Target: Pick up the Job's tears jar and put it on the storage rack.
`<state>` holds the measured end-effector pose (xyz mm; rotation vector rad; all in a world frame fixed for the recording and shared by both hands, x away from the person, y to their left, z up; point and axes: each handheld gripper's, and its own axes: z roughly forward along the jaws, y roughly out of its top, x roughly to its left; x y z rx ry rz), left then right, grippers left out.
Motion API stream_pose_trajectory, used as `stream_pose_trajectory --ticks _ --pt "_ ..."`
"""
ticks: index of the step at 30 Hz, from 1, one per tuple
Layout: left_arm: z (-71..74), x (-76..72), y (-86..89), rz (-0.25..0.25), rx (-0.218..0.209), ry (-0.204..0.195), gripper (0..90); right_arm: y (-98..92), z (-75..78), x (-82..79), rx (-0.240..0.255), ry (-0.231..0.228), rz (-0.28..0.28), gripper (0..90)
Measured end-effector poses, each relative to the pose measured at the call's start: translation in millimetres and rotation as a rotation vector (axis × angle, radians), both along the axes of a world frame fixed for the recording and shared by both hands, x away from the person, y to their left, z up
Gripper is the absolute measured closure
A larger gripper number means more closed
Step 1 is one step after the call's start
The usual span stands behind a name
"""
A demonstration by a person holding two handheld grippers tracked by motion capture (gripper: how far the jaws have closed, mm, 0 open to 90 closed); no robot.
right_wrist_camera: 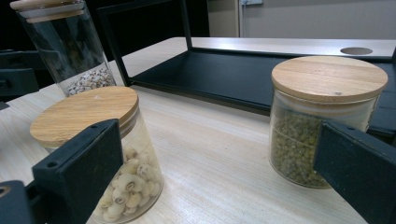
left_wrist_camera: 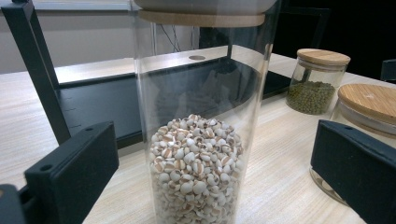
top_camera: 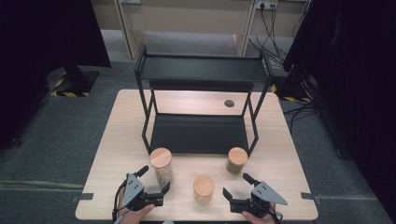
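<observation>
Glass jars, three, wooden lids, stand on the tabletop before the black rack. My left tool is wide open, tall jar of pale grains between its jaws, seemingly untouched, though the pads are hard to see. My right tool is open and empty, between the short jar and the green-bean jar.

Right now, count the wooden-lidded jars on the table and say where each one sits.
3. The tall jar stands between the left gripper's open jaws; the short middle jar sits near the table's front edge; the green-bean jar stands by the black shelf's right front leg.
</observation>
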<state>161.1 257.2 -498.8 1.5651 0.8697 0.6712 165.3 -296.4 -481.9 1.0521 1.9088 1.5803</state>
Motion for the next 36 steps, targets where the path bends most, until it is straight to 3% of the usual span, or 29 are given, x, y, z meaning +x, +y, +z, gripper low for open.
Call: stream_pose_trajectory --ticks 36 --pt "-1.9 -0.1 -0.8 0.014 -0.008 -0.005 0.7 0.9 -1.8 -1.5 0.019 0.002 0.017 2.1"
